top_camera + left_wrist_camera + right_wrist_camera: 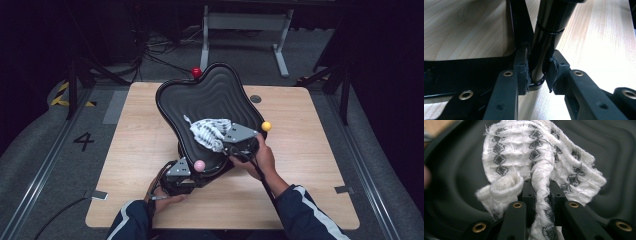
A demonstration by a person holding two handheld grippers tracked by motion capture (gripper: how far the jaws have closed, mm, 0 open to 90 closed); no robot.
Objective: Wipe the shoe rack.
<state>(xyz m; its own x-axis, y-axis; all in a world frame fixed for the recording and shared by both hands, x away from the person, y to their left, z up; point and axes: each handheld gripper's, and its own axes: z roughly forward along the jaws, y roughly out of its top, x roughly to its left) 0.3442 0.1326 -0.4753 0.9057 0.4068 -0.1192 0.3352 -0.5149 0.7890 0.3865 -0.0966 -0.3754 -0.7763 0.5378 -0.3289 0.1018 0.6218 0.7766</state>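
patterned cloth [541, 157] inside tilted black tray [210, 95]

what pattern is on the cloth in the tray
White cloth with dark grey diamond shapes in rows, clearest in the right gripper view.

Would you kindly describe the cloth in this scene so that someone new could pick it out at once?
On the light wooden table a big black wavy-edged seat is tipped up, its ribbed face toward the camera. On its lower right part lies a crumpled white cloth with dark diamond patterns, pinched by the right gripper. It is the only soft, pale thing against the black plastic.
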